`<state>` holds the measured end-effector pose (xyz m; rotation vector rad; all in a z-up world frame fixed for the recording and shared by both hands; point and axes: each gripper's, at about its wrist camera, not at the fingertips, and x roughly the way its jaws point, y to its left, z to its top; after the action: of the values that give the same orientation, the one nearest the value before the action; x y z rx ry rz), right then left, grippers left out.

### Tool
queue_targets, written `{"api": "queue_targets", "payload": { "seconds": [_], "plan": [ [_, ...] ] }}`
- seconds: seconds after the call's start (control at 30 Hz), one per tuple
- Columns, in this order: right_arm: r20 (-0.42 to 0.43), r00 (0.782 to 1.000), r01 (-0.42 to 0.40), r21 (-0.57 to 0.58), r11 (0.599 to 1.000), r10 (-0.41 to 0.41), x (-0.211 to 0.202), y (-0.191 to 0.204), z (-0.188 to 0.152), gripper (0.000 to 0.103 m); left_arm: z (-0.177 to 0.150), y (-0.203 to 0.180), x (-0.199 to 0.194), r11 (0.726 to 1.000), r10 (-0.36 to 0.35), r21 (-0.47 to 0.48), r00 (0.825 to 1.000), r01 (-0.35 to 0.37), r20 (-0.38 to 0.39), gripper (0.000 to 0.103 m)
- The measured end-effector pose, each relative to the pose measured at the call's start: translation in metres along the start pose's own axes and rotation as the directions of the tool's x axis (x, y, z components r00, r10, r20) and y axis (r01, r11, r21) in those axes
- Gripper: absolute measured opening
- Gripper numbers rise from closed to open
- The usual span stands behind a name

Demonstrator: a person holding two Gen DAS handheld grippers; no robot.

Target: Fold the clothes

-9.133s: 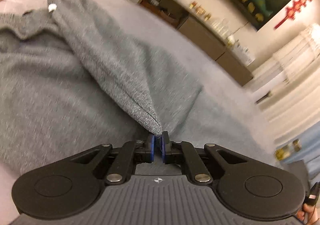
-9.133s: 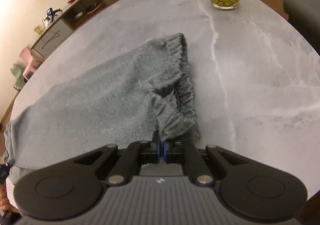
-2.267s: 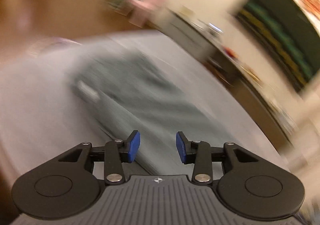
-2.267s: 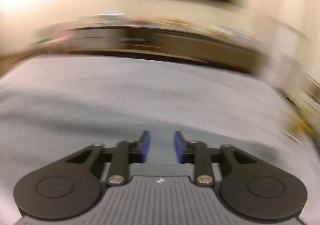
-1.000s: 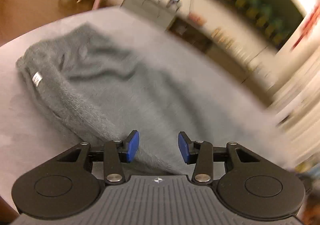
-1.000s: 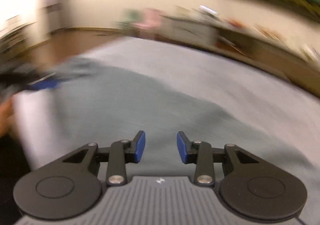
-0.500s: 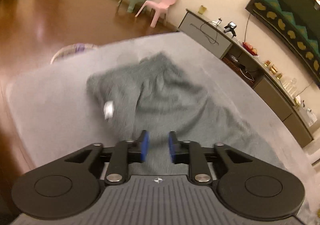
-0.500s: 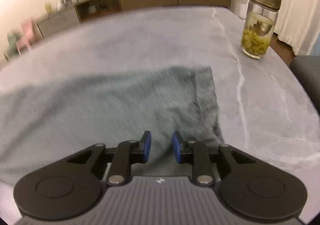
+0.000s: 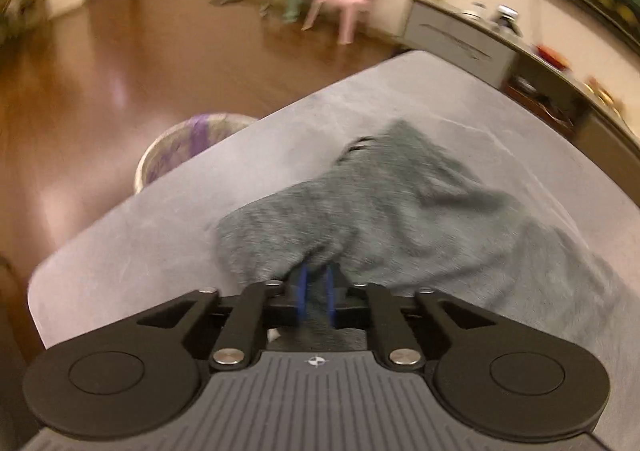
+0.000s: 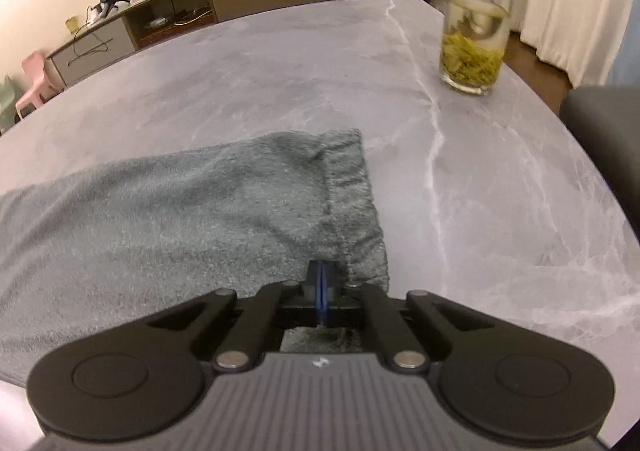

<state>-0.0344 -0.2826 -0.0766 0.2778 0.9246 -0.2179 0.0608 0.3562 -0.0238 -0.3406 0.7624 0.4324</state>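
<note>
Both claws, left claw (image 9: 315, 287) and right claw (image 10: 322, 285), had just closed, pinching the soft, limp grey garment (image 10: 180, 203) along its near-worktop-edge hem.

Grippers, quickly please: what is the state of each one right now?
Left gripper: jaws just closing, shut on the grey garment.
Right gripper: jaws just closing, shut on the grey garment's near edge.

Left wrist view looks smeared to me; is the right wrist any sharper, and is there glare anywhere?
Left wrist: motion blur on the grey garment, glare on the wooden floor. Right wrist: sharp, garment hem and tea jar crisp; fisheye bends the table edge.
</note>
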Motion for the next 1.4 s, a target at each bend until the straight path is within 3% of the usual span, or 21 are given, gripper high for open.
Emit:
{"api": "queue_targets", "payload": {
  "seconds": [0.03,0.1,0.2,0.3,0.43,0.63,0.77,0.83,0.9,1.0,1.1,1.23,1.33,1.4],
  "plan": [
    [0.035,0.999,-0.029,0.005,1.000,0.029,-0.009,0.004,0.003,0.031,-0.001,-0.009,-0.005,0.999,-0.027,0.035,1.000,0.027,0.013,0.016],
    [0.105,0.992,-0.064,0.000,0.998,0.064,-0.021,0.013,0.011,0.046,0.005,-0.028,-0.011,0.992,-0.090,0.093,0.996,0.087,0.023,0.016],
    [0.112,0.994,-0.010,-0.032,0.999,0.013,-0.002,0.028,0.030,0.046,0.015,-0.056,0.008,0.975,-0.117,0.185,0.993,0.119,-0.021,0.023],
    [0.018,0.999,0.051,-0.028,0.998,-0.050,0.034,0.031,0.044,0.042,0.025,-0.073,0.049,0.967,-0.051,0.243,0.994,0.074,-0.096,0.023],
    [0.024,0.992,0.123,-0.075,0.990,-0.121,0.059,0.045,0.066,0.041,0.050,-0.085,0.083,0.966,-0.001,0.257,0.995,0.027,-0.100,0.027],
    [0.105,0.987,0.132,-0.067,0.989,-0.124,0.100,0.054,0.105,0.041,0.084,-0.125,0.120,0.954,0.036,0.300,0.998,-0.022,-0.042,0.030],
    [0.142,0.984,0.119,-0.062,0.991,-0.109,0.098,0.054,0.108,0.036,0.091,-0.123,0.091,0.966,-0.009,0.258,1.000,0.014,-0.017,0.030],
    [0.171,0.981,0.108,-0.084,0.991,-0.092,0.073,0.058,0.101,0.038,0.077,-0.113,0.056,0.957,-0.101,0.274,0.995,0.099,-0.005,0.032],
    [0.186,0.982,0.040,-0.102,0.994,-0.021,0.048,0.061,0.088,0.046,0.055,-0.101,0.030,0.943,-0.156,0.295,0.987,0.157,-0.025,0.032],
    [0.082,0.995,-0.039,-0.131,0.991,0.050,0.047,0.061,0.065,0.045,0.023,-0.078,0.022,0.938,-0.101,0.327,0.993,0.115,-0.061,0.033],
    [0.007,0.999,-0.030,-0.161,0.987,0.032,0.059,0.055,0.051,0.044,0.012,-0.052,0.034,0.953,-0.049,0.295,0.996,0.068,-0.073,0.035],
    [0.036,0.999,-0.010,-0.145,0.989,0.015,0.057,0.041,0.045,0.040,0.021,-0.036,0.033,0.978,-0.068,0.196,0.996,0.077,-0.052,0.031],
    [0.077,0.997,-0.013,-0.091,0.996,0.020,0.042,0.033,0.042,0.036,0.020,-0.044,0.013,0.970,-0.075,0.236,0.997,0.067,0.023,0.032],
    [0.099,0.995,-0.026,-0.068,0.997,0.033,0.034,0.028,0.038,0.040,0.021,-0.041,0.029,0.970,-0.033,0.239,0.999,0.039,-0.027,0.032]
  ]
}}
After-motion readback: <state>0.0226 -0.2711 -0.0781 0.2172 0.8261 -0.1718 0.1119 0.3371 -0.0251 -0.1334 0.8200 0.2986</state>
